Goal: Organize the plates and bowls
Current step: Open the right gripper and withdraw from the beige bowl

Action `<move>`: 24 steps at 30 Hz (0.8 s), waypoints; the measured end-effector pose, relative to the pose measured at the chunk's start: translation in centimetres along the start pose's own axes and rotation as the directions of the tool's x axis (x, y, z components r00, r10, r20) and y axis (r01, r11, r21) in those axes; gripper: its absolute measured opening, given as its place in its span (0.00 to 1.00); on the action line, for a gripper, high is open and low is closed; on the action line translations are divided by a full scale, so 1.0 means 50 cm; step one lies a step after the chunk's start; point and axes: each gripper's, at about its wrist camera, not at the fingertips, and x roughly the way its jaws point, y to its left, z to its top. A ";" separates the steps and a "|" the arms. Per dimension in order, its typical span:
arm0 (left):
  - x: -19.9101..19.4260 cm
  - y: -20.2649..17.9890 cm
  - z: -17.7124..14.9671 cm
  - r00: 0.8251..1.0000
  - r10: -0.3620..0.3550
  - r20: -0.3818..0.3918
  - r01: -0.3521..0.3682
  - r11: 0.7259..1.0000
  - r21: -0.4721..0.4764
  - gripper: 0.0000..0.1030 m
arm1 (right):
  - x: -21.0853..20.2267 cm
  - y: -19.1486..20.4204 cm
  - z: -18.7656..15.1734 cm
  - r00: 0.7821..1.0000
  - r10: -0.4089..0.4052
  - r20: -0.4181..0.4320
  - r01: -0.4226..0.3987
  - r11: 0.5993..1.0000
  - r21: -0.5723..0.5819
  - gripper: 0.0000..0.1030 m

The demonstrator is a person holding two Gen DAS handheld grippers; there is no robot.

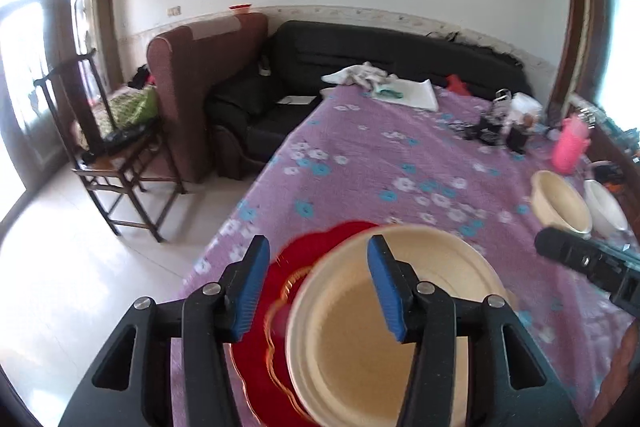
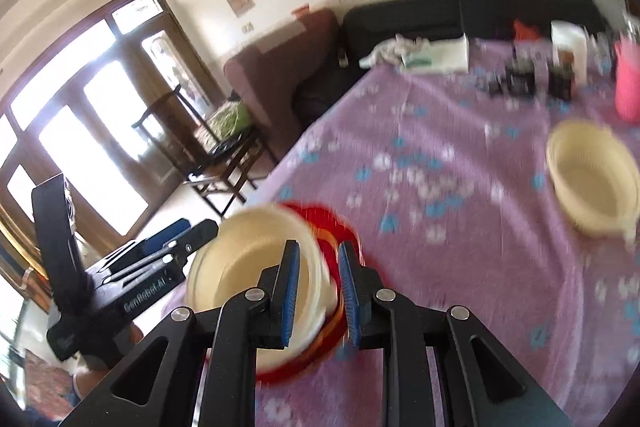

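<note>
a round cream plastic bowl [image 1: 372, 331] sits on a red scalloped plastic plate with a gold rim [image 1: 256, 355], at the near edge of the table under a purple cloth with white and blue flowers [image 1: 400, 155]. the bowl is plain inside, with a flat bottom and a thick rolled lip, and it covers most of the plate, whose red edge shows from 9 to 12 o'clock of it. both frames are blurred here.

the left gripper [image 1: 318, 291] hangs over the bowl with its blue-padded fingers [image 1: 250, 291] wide apart, one over the plate, the other over the bowl's inside; whether either touches is unclear.

the right gripper [image 2: 318, 293] is narrowly open, its fingers straddling the bowl's right rim [image 2: 320, 267], one inside, one outside above the plate; contact cannot be told.

a second cream bowl [image 1: 560, 203] and a white bowl [image 1: 604, 207] stand touching at 2 o'clock, well apart from the stack, near a pink plastic cup [image 1: 570, 143].
</note>
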 end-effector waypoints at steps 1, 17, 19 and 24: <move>0.013 -0.001 0.004 1.000 0.000 -0.009 0.000 1.000 0.000 0.49 | 0.009 0.004 0.008 1.000 -0.016 0.014 0.016 1.000 -0.009 0.22; -0.025 -0.028 -0.001 0.998 -0.068 -0.002 0.068 0.998 -0.003 0.50 | 0.021 -0.029 0.004 0.999 -0.046 -0.003 0.046 0.998 0.031 0.22; -0.034 -0.062 -0.008 0.995 -0.104 -0.005 0.104 0.994 0.026 0.51 | -0.010 -0.051 -0.004 0.999 -0.041 0.018 0.040 0.997 0.069 0.22; -0.049 -0.171 -0.034 0.981 -0.190 -0.029 0.192 0.974 0.118 0.60 | -0.058 -0.118 -0.030 0.998 -0.059 0.027 0.054 0.986 0.160 0.22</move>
